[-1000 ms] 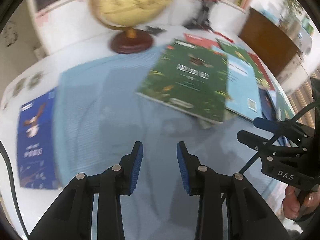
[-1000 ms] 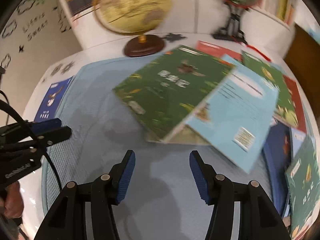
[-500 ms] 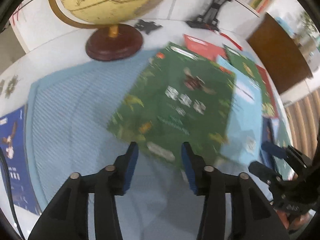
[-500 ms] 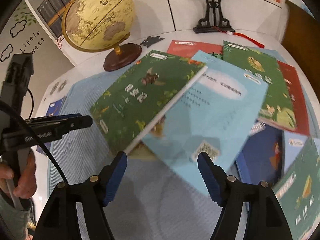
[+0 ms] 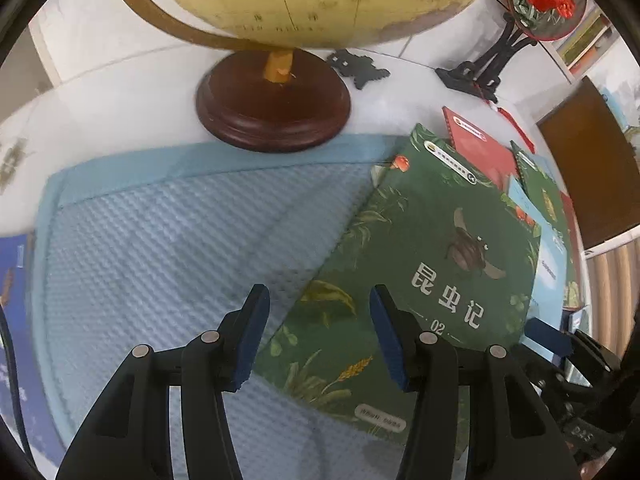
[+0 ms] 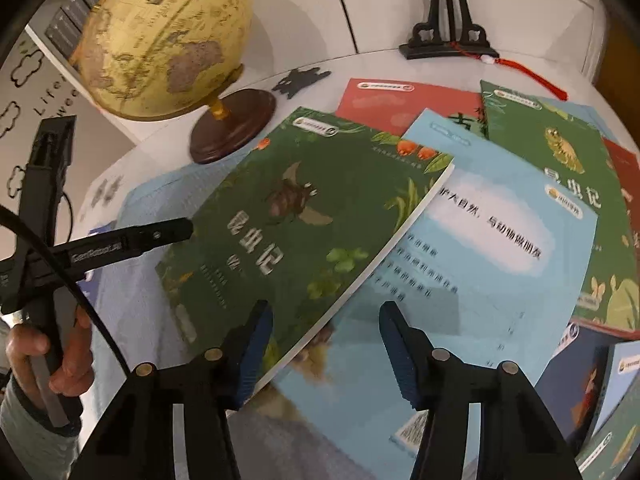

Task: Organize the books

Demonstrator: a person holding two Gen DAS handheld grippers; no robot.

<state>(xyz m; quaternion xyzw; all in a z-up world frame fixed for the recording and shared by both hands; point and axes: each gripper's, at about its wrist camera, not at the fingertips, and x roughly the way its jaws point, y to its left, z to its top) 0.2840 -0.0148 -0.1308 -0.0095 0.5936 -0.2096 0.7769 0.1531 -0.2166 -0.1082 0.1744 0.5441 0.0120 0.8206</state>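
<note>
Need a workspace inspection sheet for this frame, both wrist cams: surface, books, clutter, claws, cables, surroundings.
Surface: white table with a blue quilted mat on it.
Job's things: green beetle book lies on top of the light blue book; more red, green and navy books are overlapped to the right, and a blue book lies off the mat's left edge.
Clutter: globe, black ornament stand, small black cutout.
Claws: left claw and right claw both open over the beetle book's near edges, nothing gripped.
Cables: black cable by the left claw.
Surroundings: bookshelves behind.
</note>
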